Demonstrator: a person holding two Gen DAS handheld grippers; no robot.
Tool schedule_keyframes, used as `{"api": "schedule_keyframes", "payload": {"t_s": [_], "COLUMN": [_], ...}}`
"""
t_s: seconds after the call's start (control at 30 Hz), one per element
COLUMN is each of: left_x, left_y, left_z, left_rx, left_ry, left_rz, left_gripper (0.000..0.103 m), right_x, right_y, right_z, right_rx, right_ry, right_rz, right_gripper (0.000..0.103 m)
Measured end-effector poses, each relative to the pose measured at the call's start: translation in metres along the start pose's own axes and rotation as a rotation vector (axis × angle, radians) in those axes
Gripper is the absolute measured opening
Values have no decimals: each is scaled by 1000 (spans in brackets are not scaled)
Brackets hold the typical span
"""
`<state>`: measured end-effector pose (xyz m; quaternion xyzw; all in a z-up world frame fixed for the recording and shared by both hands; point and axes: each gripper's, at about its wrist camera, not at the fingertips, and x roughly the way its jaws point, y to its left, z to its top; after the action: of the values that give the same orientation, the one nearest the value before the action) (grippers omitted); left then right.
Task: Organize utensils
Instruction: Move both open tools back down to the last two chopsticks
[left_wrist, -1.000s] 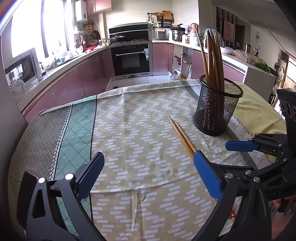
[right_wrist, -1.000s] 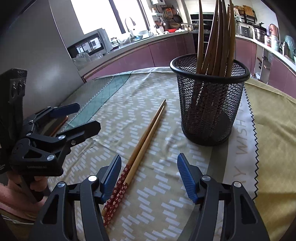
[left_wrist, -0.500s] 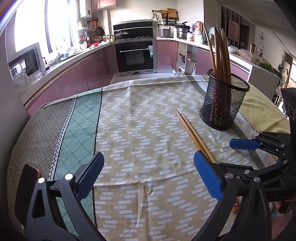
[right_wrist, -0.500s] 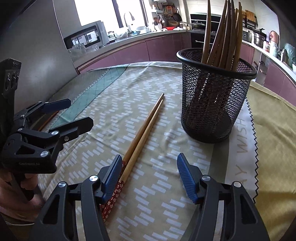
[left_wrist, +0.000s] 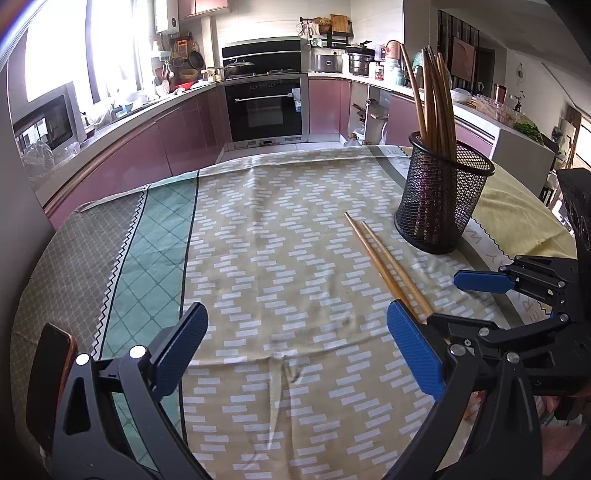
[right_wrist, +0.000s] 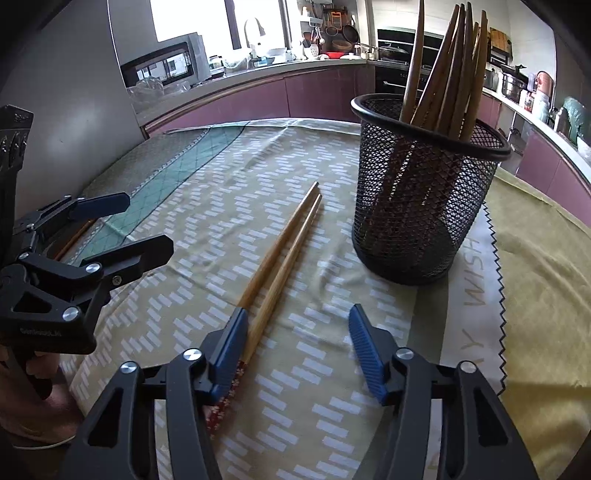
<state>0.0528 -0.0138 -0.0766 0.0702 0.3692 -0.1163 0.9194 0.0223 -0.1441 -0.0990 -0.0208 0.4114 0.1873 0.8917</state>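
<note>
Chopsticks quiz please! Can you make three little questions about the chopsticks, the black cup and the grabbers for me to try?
1. True or false: the two loose chopsticks lie flat on the tablecloth, side by side.
2. Where do the other chopsticks stand? A) in the black mesh cup B) on the kitchen counter C) in the left gripper
3. Fill the gap: the right gripper has its jaws closing, and its pads do not press on the loose pair, whose patterned ends are coloured ____.

Key: 1 true. 2 A; the left gripper is open and holds nothing. 3 red.
</note>
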Motion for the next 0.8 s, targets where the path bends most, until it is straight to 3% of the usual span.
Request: {"api": "schedule_keyframes", "payload": {"t_s": [0.13,0.43,0.5,0.67,0.8], "left_x": [1,2,3,8,17], "left_y": [-2,-5,-7,-15,-25], "left_z": [0,-1,0,1,4], "left_rx": [4,16,21,48,71], "left_ry": [2,9,12,28,57], "left_rz": [-5,-17,-20,-42,-73], "left_gripper": [96,96,96,94,87], "right_x": [-1,8,12,16,12], "right_y": [-5,-5,-5,-11,-19], "right_z": [1,13,19,25,22], "right_rx": [14,-16,-21,-2,35], "right_ry": [7,21,21,20,18], "right_rz": [-1,-7,-9,3,31], "right_gripper": [44,40,36,15,9]}}
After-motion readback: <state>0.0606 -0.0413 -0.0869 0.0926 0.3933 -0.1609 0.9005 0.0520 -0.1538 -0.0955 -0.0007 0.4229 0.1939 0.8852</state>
